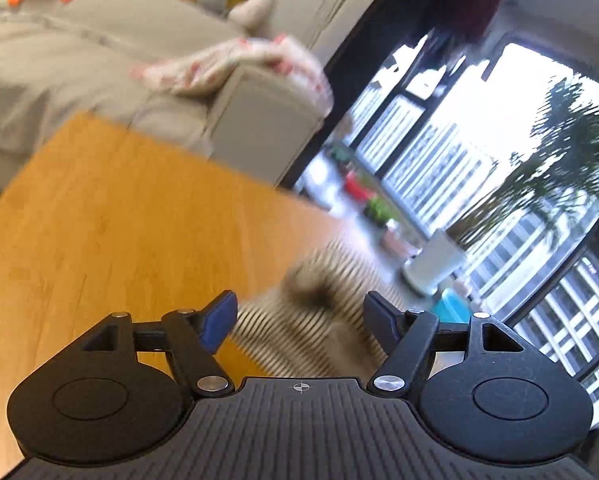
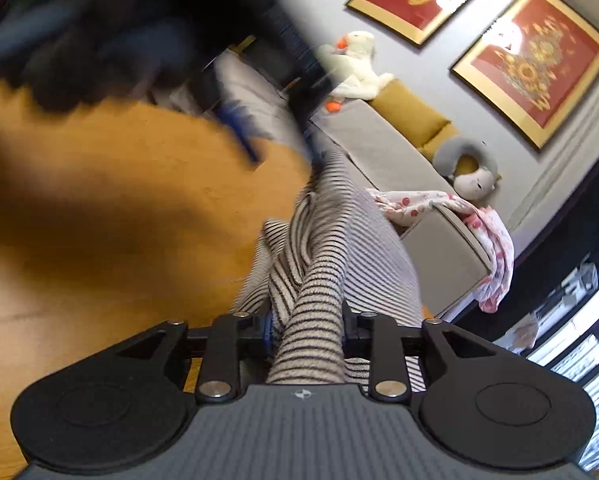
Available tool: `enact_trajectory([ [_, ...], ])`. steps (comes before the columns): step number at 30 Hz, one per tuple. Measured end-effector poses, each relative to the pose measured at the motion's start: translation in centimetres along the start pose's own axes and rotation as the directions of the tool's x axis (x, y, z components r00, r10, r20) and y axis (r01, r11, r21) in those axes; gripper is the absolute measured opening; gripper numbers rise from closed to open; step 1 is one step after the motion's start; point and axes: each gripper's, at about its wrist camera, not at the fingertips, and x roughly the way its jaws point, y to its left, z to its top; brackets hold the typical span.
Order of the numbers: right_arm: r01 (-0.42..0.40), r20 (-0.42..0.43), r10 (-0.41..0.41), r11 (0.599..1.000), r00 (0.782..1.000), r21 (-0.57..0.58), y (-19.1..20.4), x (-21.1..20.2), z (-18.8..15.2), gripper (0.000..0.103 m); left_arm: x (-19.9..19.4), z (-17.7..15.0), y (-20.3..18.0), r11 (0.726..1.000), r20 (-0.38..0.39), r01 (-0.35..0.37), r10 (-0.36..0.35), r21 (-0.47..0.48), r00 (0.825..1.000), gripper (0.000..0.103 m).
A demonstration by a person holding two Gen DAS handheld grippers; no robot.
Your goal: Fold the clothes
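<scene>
- The left gripper (image 1: 299, 320) has its jaws spread wide, with nothing pinched between the blue-padded fingers (image 1: 219, 326).
- A striped garment (image 1: 323, 312), cream with thin dark stripes, lies just beyond the left gripper's open jaws, bunched at the near right part of the wooden table (image 1: 99, 232); it is blurred in this view, and whether the finger pads touch it cannot be told.
- The right gripper (image 2: 307, 330) is clamped on a thick fold of the same striped garment (image 2: 319, 264); the cloth passes between the two fingers and runs back over the gripper's body.
- From the right gripper the garment stretches away in long folds along the right edge of the wooden table (image 2: 119, 208), towards the sofa.
- In the right wrist view, a dark, blurred shape (image 2: 99, 28) fills the upper left above the table; what it is cannot be told.
- A grey sofa (image 1: 79, 60) stands behind the table, with a flowered cloth (image 1: 235, 64) draped over its armrest.
- On the sofa sit mustard cushions (image 2: 411, 112), a white stuffed duck (image 2: 359, 64) with an orange bill and feet, and a grey neck pillow (image 2: 471, 160).
- Three red pictures in gold frames (image 2: 535, 64) hang on the wall above the sofa.
- Large windows (image 1: 499, 152) with dark frames stand to the right of the sofa, with a palm tree (image 1: 559, 168) outside.
</scene>
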Motion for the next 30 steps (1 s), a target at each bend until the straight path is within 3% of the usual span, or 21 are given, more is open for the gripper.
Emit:
enact_trajectory([
  [5, 0.018, -0.010, -0.018, 0.999, 1.000, -0.035, 0.6, 0.8, 0.5, 0.034, 0.3, 1.3, -2.9, 0.985, 0.015, 0.166, -0.167, 0.047, 0.986, 0.075],
  [8, 0.004, -0.011, -0.004, 1.000, 1.000, -0.009, 0.1, 1.0, 0.9, 0.035, 2.6, 0.8, -3.2, 0.977, -0.055, 0.201, -0.197, 0.068, 0.979, 0.075],
  [9, -0.004, -0.010, 0.004, 1.000, 1.000, -0.007, 0.0, 1.0, 0.9, 0.037, 3.7, 0.4, -2.8, 0.981, -0.086, 0.184, -0.178, 0.067, 0.980, 0.074],
  [12, -0.067, 0.009, 0.067, 0.997, 0.998, 0.029, -0.8, -0.2, 0.7, 0.060, 6.1, -0.8, -1.0, 0.988, -0.151, 0.150, -0.146, 0.019, 0.978, 0.073],
  [14, -0.110, 0.058, 0.106, 0.992, 0.993, 0.063, -1.9, -1.7, 0.6, 0.088, 6.2, -1.1, 0.3, 0.986, -0.142, 0.167, -0.166, -0.004, 0.976, 0.073],
  [17, -0.093, 0.123, 0.081, 0.991, 0.989, 0.092, -3.5, -3.3, 0.8, 0.103, 6.2, -1.0, 0.9, 0.982, -0.139, 0.186, -0.187, -0.017, 0.972, 0.073],
  [20, -0.094, 0.174, 0.061, 0.978, 0.983, 0.187, -5.8, -4.0, 1.0, 0.103, 6.4, -1.0, 0.4, 0.981, -0.137, 0.192, -0.188, 0.013, 0.973, 0.076],
  [23, -0.131, 0.217, 0.057, 0.930, 0.974, 0.343, -8.8, -4.0, 0.8, 0.103, 6.1, -1.3, 0.6, 0.979, -0.132, 0.203, -0.201, 0.001, 0.971, 0.077],
  [26, -0.206, 0.216, 0.096, 0.796, 0.972, 0.569, -12.4, -2.7, -0.7, 0.103, 6.0, -1.4, 0.8, 0.977, -0.130, 0.213, -0.213, -0.015, 0.968, 0.078],
  [28, -0.237, 0.133, 0.200, 0.698, 0.971, 0.676, -13.6, 0.2, -2.1, 0.103, 6.1, -1.3, 1.0, 0.976, -0.130, 0.218, -0.220, -0.028, 0.967, 0.078],
  [29, -0.225, 0.066, 0.252, 0.682, 0.966, 0.696, -13.3, 1.8, -2.7, 0.103, 6.2, -1.4, 1.1, 0.975, -0.132, 0.220, -0.222, -0.030, 0.966, 0.079],
  [30, -0.192, -0.005, 0.267, 0.707, 0.964, 0.680, -12.3, 3.1, -3.3, 0.103, 6.3, -1.5, 1.1, 0.974, -0.134, 0.222, -0.225, -0.032, 0.965, 0.079],
])
